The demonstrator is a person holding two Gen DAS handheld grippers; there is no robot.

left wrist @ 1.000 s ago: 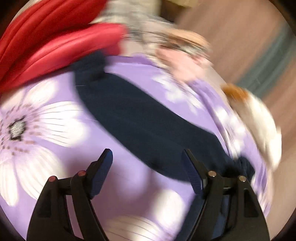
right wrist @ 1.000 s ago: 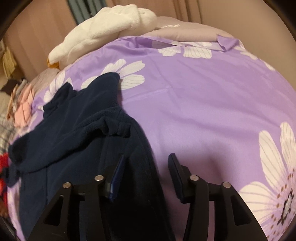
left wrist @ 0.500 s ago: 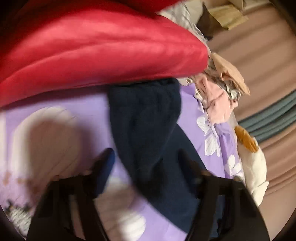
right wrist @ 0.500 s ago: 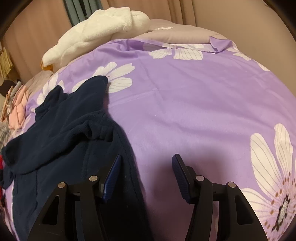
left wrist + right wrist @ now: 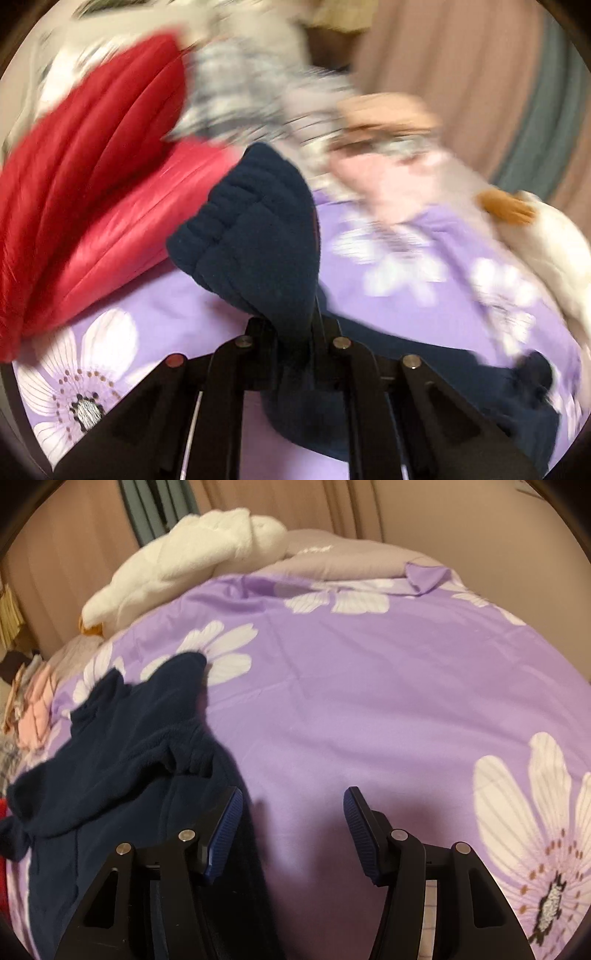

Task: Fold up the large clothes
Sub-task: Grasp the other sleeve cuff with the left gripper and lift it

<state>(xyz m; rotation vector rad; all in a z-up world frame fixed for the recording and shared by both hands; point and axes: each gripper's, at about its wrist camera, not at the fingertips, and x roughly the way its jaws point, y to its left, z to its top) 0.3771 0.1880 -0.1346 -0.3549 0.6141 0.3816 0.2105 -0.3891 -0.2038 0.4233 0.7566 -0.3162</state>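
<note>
Left wrist view: left tongs (image 5: 295, 332) are clamping a navy garment (image 5: 258, 236) cuff, sleeve rising above the purple floral bed (image 5: 155, 302). Right wrist view: right tongs (image 5: 291, 834) are standing apart; garment (image 5: 122, 746) is stretching diagonally toward pink curtains (image 5: 443, 509).

One navy garment (image 5: 122, 746) lies on one purple flowered bedspread (image 5: 369, 709). Beside the bedspread: one red quilted item (image 5: 85, 192), one white plush toy (image 5: 192, 557), one grey duvet (image 5: 343, 559). Two grippers, left (image 5: 295, 332) and right (image 5: 293, 830).
</note>
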